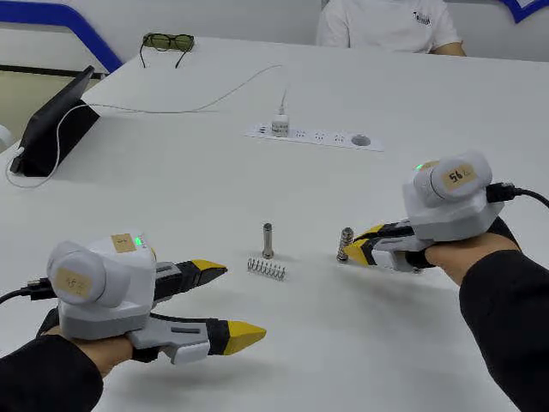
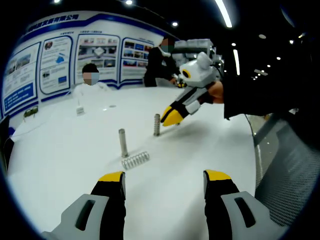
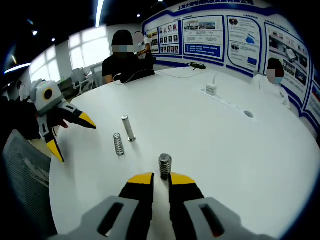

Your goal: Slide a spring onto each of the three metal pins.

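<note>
A bare metal pin (image 1: 268,240) (image 2: 122,142) (image 3: 127,128) stands upright mid-table. Just in front of it a loose spring (image 1: 267,269) (image 2: 135,160) (image 3: 118,144) lies on its side. To the right a second pin (image 1: 346,245) (image 2: 157,124) (image 3: 165,166) stands with a spring coiled around it. My right gripper (image 1: 354,250) (image 3: 161,181) has its jaws drawn close around the base of that sprung pin. My left gripper (image 1: 229,302) (image 2: 163,182) hovers open at the near left, short of the loose spring, with nothing between its jaws.
A white power strip (image 1: 313,136) with a plugged charger (image 1: 280,126) and a trailing cable lies further back. A black tablet stand (image 1: 51,120) sits at the far left, glasses (image 1: 167,40) at the far edge. A person (image 1: 390,24) sits across the table.
</note>
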